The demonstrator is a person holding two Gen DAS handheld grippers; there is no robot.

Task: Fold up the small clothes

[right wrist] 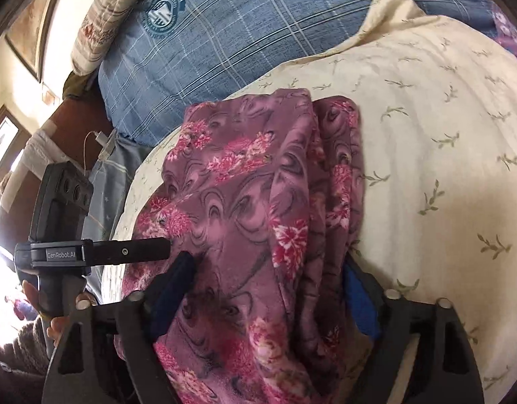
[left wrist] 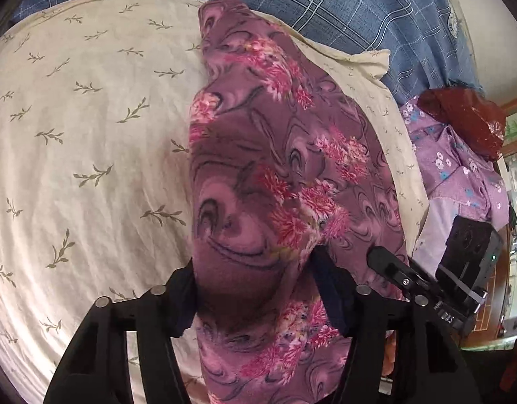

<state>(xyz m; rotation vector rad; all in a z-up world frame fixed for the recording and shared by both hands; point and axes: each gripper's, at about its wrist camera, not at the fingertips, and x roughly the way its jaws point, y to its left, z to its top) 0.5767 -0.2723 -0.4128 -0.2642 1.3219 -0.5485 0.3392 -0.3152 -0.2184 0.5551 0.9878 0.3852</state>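
A mauve garment with pink flowers [left wrist: 275,134] lies as a long folded strip on a cream cloth with leaf sprigs [left wrist: 90,118]. My left gripper [left wrist: 255,259] straddles its near end, with the fabric bunched between the dark pads, and the jaws stand apart. My right gripper [right wrist: 268,259] straddles the same garment [right wrist: 241,175] at another part, its blue pads [right wrist: 359,296] at the fabric's sides and its jaws wide. Each view shows the other gripper close by: the right one [left wrist: 393,269] and the left one [right wrist: 123,252], the latter held by a hand [right wrist: 56,323].
A blue checked quilt [left wrist: 325,6] [right wrist: 224,50] rises behind the cream cloth [right wrist: 443,168]. A lilac flowered garment [left wrist: 453,168] and a dark red plastic bag [left wrist: 460,118] lie to the right. A white charger cable [right wrist: 100,141] and a striped cushion [right wrist: 106,17] sit at the far left.
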